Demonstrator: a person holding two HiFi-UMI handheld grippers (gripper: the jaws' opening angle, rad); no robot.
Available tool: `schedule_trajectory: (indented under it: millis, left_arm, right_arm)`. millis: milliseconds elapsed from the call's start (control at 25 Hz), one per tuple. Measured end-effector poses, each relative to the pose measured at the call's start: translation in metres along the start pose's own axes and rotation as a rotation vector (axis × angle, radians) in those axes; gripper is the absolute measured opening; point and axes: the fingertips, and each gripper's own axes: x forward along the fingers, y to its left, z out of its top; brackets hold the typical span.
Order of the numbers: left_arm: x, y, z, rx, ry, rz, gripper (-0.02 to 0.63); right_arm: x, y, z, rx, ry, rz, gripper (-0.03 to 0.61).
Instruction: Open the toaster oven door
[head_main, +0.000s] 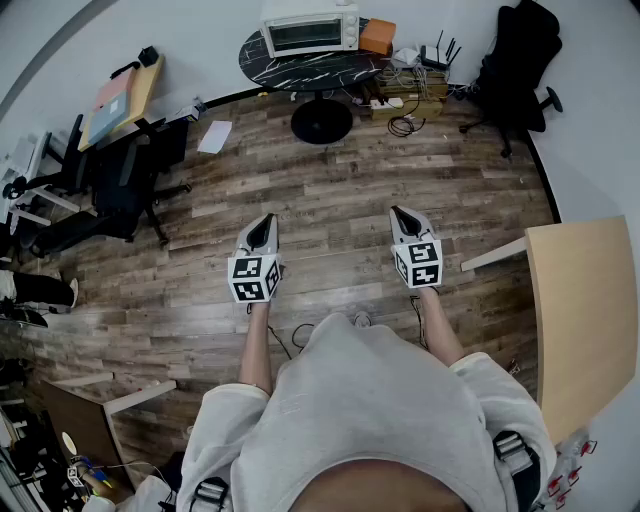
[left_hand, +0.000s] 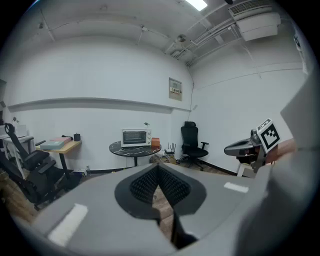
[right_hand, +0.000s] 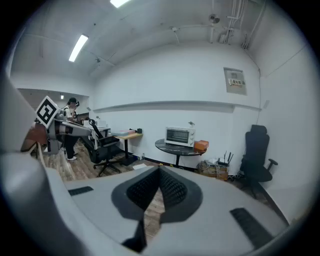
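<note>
The white toaster oven (head_main: 310, 27) stands on a round black marble-top table (head_main: 300, 68) against the far wall, with its glass door closed. It also shows straight ahead and small in the left gripper view, as the toaster oven (left_hand: 136, 137), and in the right gripper view, as the toaster oven (right_hand: 180, 135). My left gripper (head_main: 265, 220) and right gripper (head_main: 398, 213) are held side by side over the wooden floor, far short of the table. Both point toward the oven. The left gripper (left_hand: 159, 168) and the right gripper (right_hand: 160, 170) are both shut, with nothing between the pads.
An orange box (head_main: 378, 36) sits beside the oven. A black office chair (head_main: 515, 60) stands to the table's right, with cables and boxes (head_main: 405, 100) on the floor between. Black chairs (head_main: 120, 185) and a wooden desk (head_main: 125, 95) are at left. A wooden table (head_main: 585, 310) is near right.
</note>
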Motion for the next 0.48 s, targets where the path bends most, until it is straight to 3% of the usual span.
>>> schedule_trajectory:
  millis: [480]
  left_arm:
    - [-0.0018,-0.0088,-0.0032,-0.001,0.002,-0.008,0.011]
  right_arm:
    - [-0.0036,0.0003,-0.0066,-0.001,0.01,0.018,0.012]
